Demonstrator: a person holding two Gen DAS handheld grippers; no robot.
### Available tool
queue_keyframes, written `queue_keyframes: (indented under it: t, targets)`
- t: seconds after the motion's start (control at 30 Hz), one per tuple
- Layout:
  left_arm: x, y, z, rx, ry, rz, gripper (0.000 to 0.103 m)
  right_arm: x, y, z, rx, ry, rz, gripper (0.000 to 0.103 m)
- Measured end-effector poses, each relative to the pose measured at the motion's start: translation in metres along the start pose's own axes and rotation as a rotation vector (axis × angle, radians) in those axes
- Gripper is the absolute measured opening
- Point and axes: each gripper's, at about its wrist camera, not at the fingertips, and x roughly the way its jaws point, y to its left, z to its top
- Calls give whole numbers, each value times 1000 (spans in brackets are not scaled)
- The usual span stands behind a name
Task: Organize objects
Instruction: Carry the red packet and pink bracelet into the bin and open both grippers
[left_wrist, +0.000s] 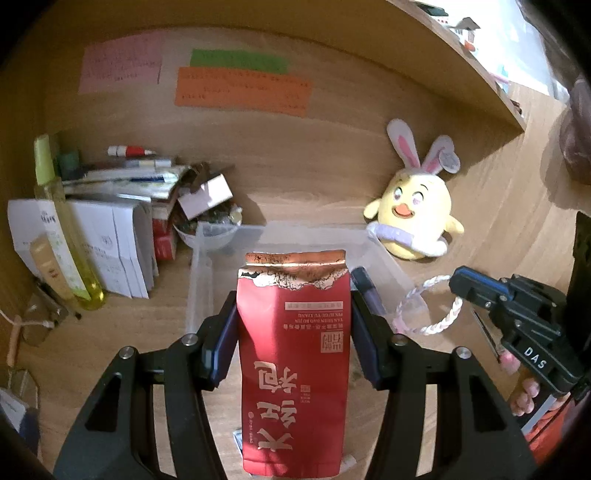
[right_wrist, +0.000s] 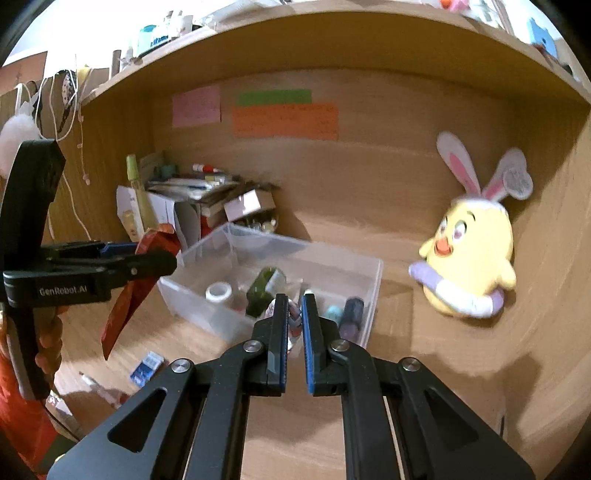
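A red tea pouch (left_wrist: 293, 350) with gold lettering stands upright between the pads of my left gripper (left_wrist: 293, 317), which is shut on its sides. From the right wrist view the same pouch (right_wrist: 125, 306) hangs in the left gripper (right_wrist: 162, 258) left of a clear plastic bin (right_wrist: 373, 273). My right gripper (right_wrist: 294, 314) is shut on a pink-and-white braided rope loop (right_wrist: 293, 321) just above the bin's near side. The loop (left_wrist: 424, 314) dangles from the right gripper (left_wrist: 456, 282) beside the bin (left_wrist: 197, 280). Inside the bin lie a tape roll (right_wrist: 218, 291), a green bottle (right_wrist: 262, 291) and a purple tube (right_wrist: 351, 310).
A yellow plush chick with bunny ears (left_wrist: 413, 210) leans against the back wall on the right. Stacked books and papers (left_wrist: 122, 236), a tall yellow-green bottle (left_wrist: 62, 229) and a small bowl (left_wrist: 210, 232) crowd the left corner. A small blue box (right_wrist: 147, 365) lies on the desk.
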Motion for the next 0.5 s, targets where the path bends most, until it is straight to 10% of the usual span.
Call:
queue_keyframes:
  t: [0.5]
  targets:
    - [27,14,45,1,-17,58,56,38,2,35,-4,-27,28,6]
